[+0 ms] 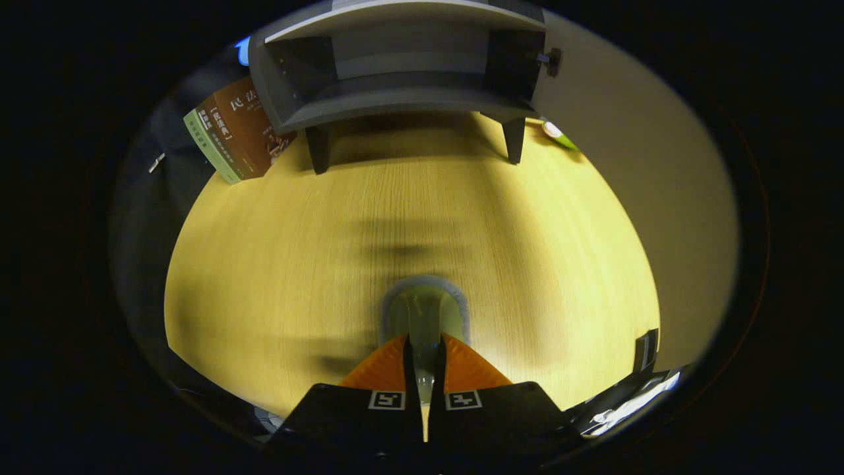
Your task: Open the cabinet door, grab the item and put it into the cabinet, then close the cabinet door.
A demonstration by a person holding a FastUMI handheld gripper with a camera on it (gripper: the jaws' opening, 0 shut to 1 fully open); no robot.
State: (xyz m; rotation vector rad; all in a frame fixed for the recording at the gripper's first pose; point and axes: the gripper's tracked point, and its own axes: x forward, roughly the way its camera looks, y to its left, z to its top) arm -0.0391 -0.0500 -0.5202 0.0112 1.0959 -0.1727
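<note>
gripper [425,343]: fingers were pressed onto a thin pale item [425,310] held between them | item's long axis ran ahead, toward the far cabinet [395,72] | cabinet was seen open, well beyond the fingers, straight across the table [277,251]

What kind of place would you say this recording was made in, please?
Probably a staged tabletop set in a recording booth, not a real home: a pale wooden table, a small grey cabinet standing open on it, and a book beside it. The gripper is shut on a greenish item.
</note>
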